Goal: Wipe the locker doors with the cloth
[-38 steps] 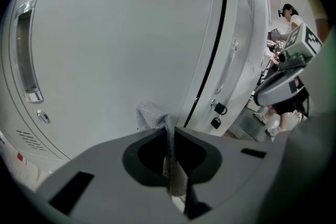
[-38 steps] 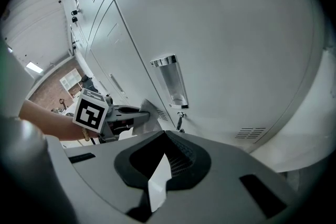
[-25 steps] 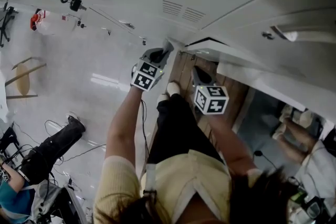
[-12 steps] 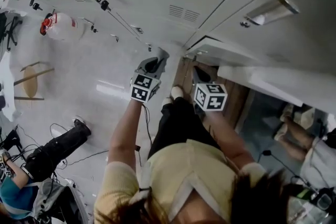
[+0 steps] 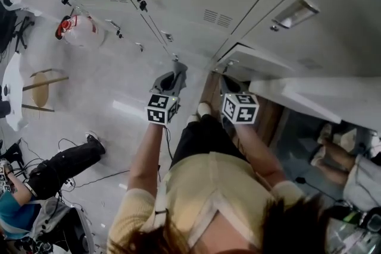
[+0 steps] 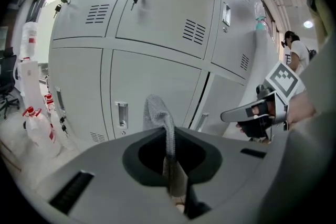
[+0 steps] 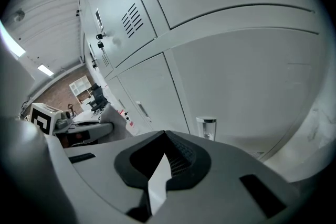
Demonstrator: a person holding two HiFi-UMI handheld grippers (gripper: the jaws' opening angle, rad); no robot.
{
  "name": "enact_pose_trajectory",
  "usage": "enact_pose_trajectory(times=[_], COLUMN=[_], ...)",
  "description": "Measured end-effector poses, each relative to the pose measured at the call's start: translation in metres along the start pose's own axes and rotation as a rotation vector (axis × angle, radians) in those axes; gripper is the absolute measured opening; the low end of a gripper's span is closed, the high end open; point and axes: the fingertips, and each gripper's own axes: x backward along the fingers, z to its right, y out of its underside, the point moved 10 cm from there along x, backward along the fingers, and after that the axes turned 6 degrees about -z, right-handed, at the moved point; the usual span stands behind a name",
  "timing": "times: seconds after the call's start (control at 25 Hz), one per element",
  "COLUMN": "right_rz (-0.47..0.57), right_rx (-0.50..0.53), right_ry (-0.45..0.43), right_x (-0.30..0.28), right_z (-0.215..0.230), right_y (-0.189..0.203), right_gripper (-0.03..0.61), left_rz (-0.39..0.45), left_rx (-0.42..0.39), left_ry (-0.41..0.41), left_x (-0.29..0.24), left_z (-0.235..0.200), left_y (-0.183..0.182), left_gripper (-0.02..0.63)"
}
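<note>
The right gripper (image 7: pixel 157 186) pointed at grey locker doors (image 7: pixel 247 81), its jaws closed together with nothing between them. A recessed handle (image 7: pixel 206 127) sat just beyond the jaws, and vent slots (image 7: pixel 132 19) higher up. At the left edge, the left gripper (image 7: pixel 105 126) held a grey cloth (image 7: pixel 108 115) beside its marker cube (image 7: pixel 42 117).

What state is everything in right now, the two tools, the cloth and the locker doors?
Left tool: shut on the cloth.
Right tool: shut, holding nothing.
Cloth: pinched, free end sticking up.
Doors: shut, except one low door near the right tool, which looks open.
</note>
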Motion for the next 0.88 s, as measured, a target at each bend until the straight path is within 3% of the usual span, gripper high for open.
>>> enact_pose_trajectory(times=[0.88], right_rz=[0.061], right_rx=[0.125], right_ry=[-0.126], right_x=[0.040], right_z=[-0.040], right_y=[-0.039], right_gripper=[0.003], left_rz=[0.075], left_rx=[0.138], left_ry=[-0.103], left_x=[0.088], left_z=[0.005], left_y=[-0.015], left_gripper=[0.017])
